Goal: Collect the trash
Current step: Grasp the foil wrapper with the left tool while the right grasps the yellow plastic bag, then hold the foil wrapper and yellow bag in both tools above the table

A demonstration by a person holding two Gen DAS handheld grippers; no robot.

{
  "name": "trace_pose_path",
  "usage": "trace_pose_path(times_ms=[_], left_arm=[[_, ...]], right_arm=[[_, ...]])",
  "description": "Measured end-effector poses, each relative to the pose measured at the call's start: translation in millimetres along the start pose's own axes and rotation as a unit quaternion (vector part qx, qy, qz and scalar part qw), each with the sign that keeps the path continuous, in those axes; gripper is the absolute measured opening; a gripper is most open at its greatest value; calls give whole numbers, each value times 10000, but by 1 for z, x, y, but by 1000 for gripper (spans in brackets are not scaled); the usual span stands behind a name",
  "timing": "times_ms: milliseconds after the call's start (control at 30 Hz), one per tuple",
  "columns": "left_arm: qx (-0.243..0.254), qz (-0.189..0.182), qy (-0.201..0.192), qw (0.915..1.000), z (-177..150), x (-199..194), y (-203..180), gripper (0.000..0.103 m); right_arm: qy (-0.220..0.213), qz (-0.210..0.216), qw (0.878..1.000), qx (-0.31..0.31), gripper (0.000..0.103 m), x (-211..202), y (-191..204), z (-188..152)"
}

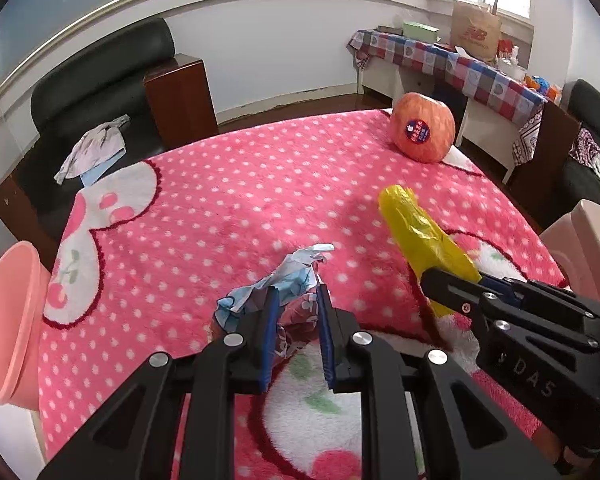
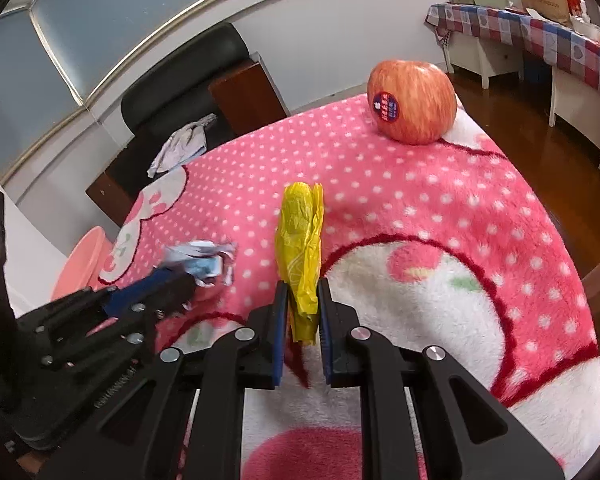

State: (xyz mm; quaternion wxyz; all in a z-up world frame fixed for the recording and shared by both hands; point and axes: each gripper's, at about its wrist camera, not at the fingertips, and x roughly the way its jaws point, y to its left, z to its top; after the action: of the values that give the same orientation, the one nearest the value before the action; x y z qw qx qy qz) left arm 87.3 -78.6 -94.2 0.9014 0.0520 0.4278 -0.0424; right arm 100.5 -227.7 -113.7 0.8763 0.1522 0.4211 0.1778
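Both tools grip trash: left tool point(image 1: 296, 300) is clamped on one crumpled paper wad point(image 1: 276, 284), right tool point(image 2: 303, 300) on one yellow plastic bag point(image 2: 300, 240), near the table's point(image 1: 228, 208) front edge. Grasping looks done; next, carry both to a bin, likely the pink bin point(image 1: 8, 320) off the left edge. One apple point(image 1: 422, 128) stays at the far corner.

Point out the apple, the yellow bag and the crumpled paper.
apple point(image 2: 414, 102): right wrist view, middle of its striped skin.
yellow bag point(image 2: 300, 236): right wrist view, mid-length of the twisted plastic.
crumpled paper point(image 1: 296, 276): left wrist view, pale blue part above the tongs.
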Motion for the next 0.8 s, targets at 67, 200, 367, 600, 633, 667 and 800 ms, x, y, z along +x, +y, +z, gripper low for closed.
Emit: trace_pose_path(times_ms=[67,200,367,600,633,667,800], left_arm=[[-71,13,47,10000,-2,3,1,18],[-115,90,96,9998,-8,10,-1,18],[-110,95,107,9998,-9,10,-2,18],[-121,48,163,9998,-9,12,-2,18],[-130,25,173,9998,-10,11,-1,18],[-133,12,180,9997,-10,13,-1,18],[-120,-31,197,9997,-11,14,-2,19]], right_arm=[[-5,71,10000,26,15,0,-1,0],[66,172,9997,170,15,4,-5,1],[159,222,9994,233,15,7,-7,1],[191,173,9992,301,15,9,-9,0],[216,156,9991,315,15,10,-9,1],[252,128,9990,340,15,11,-10,1],[308,59,9988,386,15,14,-11,-1]])
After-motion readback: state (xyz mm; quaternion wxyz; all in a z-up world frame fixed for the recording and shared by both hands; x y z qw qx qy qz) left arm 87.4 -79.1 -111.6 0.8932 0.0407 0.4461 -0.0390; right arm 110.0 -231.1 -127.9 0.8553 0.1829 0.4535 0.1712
